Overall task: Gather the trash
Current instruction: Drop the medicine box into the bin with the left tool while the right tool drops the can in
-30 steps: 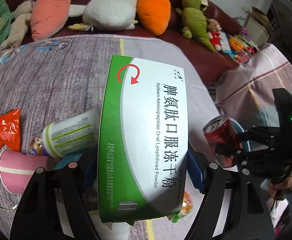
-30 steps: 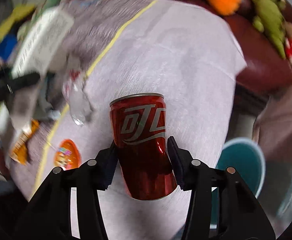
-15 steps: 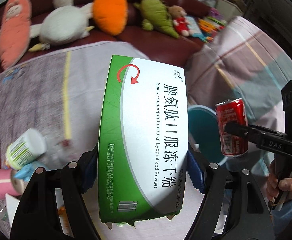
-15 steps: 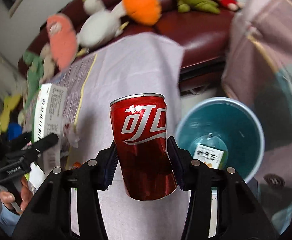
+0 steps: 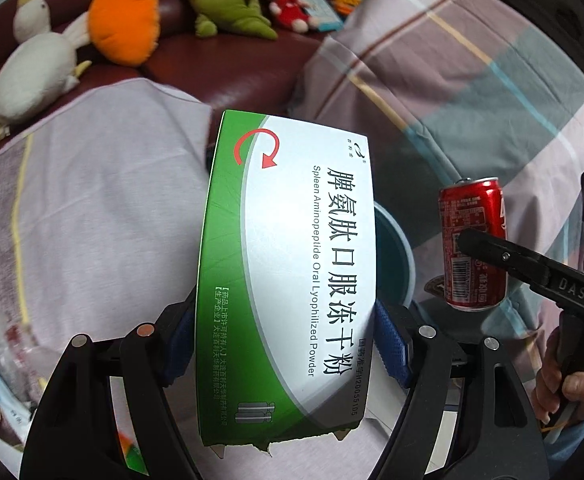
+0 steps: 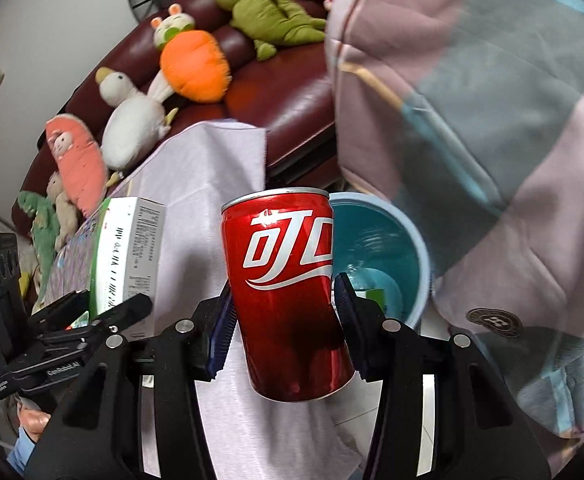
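Note:
My left gripper (image 5: 284,344) is shut on a green and white medicine box (image 5: 288,272), held lengthwise between its blue pads. The box hides most of a teal bin (image 5: 396,260) behind it. A red soda can (image 6: 288,296) stands upright in my right gripper (image 6: 284,312), whose pads press on its sides. Just right of the can the teal bin (image 6: 380,256) shows its open mouth, with a small box lying at its bottom. The right wrist view also catches the medicine box (image 6: 128,252) and the left gripper (image 6: 92,312) at the left. The can (image 5: 474,244) appears at the right of the left wrist view.
A pale purple cloth (image 5: 104,208) covers the table, with small wrappers and a cup at its left edge. Plush toys (image 6: 190,64) line a dark red sofa (image 6: 284,92) behind. A striped blanket (image 6: 492,120) rises right of the bin. A hand (image 5: 568,380) grips the right tool.
Both grippers have swung from over the littered table toward the teal bin, each rolling as it went. The can and the box stayed gripped. The bin now sits close behind both.

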Action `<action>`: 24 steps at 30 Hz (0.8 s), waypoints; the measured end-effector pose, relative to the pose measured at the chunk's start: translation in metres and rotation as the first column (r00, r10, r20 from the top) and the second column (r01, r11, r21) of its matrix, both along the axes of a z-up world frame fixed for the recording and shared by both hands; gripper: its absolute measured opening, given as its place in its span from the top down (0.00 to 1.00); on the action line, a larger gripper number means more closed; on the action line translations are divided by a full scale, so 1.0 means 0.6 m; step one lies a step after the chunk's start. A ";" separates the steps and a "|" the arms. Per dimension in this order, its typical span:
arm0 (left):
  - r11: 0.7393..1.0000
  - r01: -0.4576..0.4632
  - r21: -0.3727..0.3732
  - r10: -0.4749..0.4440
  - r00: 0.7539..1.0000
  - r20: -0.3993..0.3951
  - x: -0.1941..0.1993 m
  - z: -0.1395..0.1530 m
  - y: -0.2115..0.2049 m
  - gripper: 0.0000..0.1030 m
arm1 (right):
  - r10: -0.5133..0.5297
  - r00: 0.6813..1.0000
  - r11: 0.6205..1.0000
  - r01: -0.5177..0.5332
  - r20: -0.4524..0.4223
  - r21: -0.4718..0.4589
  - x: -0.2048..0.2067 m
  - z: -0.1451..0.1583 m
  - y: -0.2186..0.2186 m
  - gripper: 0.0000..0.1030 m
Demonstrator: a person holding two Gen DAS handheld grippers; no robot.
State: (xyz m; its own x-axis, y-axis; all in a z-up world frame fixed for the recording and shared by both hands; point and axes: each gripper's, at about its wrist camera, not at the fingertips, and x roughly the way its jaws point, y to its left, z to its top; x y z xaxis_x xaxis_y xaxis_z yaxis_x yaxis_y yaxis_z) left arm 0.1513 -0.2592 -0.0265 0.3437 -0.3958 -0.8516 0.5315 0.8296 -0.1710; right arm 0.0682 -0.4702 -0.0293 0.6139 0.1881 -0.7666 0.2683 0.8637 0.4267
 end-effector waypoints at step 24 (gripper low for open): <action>0.997 0.021 0.073 -0.017 0.998 -0.058 0.044 -0.081 -0.084 0.15 | -0.056 0.998 0.998 0.057 -0.037 0.013 0.025 -0.032 -0.047 0.55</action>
